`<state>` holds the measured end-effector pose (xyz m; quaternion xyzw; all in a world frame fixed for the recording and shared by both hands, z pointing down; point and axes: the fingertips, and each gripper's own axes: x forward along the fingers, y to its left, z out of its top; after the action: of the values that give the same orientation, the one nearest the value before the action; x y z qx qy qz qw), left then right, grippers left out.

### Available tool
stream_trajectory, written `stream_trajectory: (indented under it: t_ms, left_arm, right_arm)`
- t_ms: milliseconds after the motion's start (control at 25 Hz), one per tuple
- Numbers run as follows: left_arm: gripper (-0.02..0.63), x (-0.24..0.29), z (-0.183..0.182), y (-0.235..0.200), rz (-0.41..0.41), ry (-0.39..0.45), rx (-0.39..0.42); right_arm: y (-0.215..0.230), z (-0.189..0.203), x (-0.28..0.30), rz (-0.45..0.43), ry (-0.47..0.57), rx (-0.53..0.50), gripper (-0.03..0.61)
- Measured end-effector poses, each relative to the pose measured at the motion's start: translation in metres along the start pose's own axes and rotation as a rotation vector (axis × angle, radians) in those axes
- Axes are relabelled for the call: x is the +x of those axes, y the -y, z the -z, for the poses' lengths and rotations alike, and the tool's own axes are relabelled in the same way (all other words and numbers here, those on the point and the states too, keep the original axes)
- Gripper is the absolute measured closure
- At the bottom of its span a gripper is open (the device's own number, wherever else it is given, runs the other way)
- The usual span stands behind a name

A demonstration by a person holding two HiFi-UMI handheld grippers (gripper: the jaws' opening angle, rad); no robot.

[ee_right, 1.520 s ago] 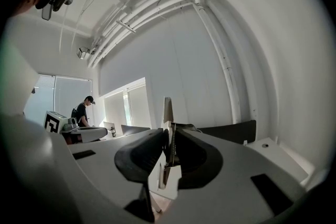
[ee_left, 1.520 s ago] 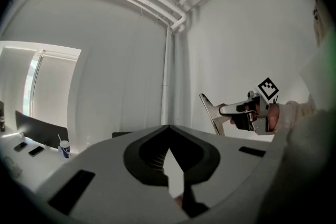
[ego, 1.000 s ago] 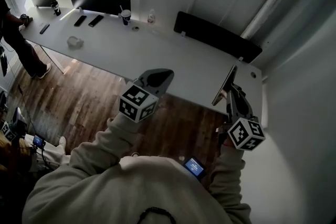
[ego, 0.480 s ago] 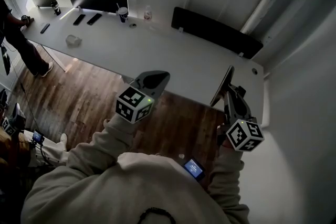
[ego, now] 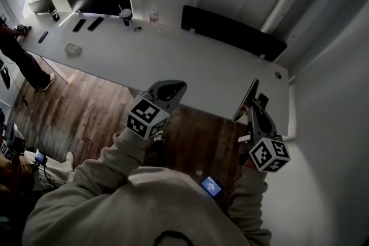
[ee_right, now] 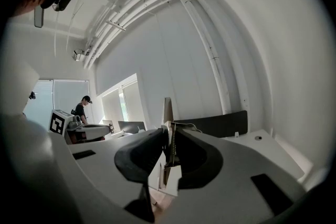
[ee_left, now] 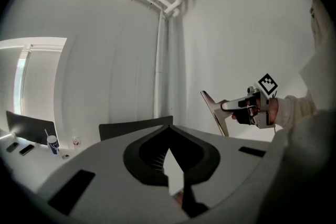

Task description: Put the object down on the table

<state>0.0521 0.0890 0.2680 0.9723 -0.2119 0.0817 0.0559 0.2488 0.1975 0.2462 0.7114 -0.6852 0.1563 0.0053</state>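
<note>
**Item:** thin flat panel (ego: 245, 98), dark on the face the head view shows. The view is too poor to name it; it may be a slim board or plate.

**Holder:** my right gripper (ego: 254, 104). Its jaws are closed part-way and pinch the panel by one edge, about midway along. In the right gripper view the panel (ee_right: 167, 108) stands edge-on between the pads (ee_right: 157, 147), reaching above and below them.

**Position:** in the air at the near edge of the white table (ego: 190, 60), toward its right end, and not touching the top.

**Long axis:** crosswise to the jaws, steep but tilted, with the upper end leaning toward the table.

**Table from the tongs:** ahead and below, with bare top just beyond the panel's upper end.

**Other hand:** my left gripper (ego: 172, 88) has its jaws pressed together with nothing between them. It hangs over the wooden floor (ego: 86, 106), well apart to the left. The right is the nearer hand and the only one engaged.

**Judgement:** the put-down is not yet begun. The move calls for carrying the right gripper forward over the top, then lowering it and tipping the long axis flat before letting go. Released while steep, the panel could topple or slide off the near edge.
</note>
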Motion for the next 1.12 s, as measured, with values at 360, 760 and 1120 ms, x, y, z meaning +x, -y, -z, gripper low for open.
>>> stream_trajectory:
  t_ms: [360, 760, 1120]
  left_arm:
    - [0.618, 0.076, 0.005, -0.075, 0.026, 0.037, -0.022]
    - [0.618, 0.151, -0.013, -0.206, 0.056, 0.026, -0.037]
    - [0.618, 0.188, -0.009, -0.311, 0.025, 0.028, -0.094]
  right_arm:
    - [0.028, 0.001, 0.09, 0.04, -0.026, -0.021, 0.488]
    - [0.029, -0.03, 0.248, 0.039, -0.036, -0.01, 0.488]
    - [0.021, -0.044, 0.339, 0.046, -0.058, -0.013, 0.488]
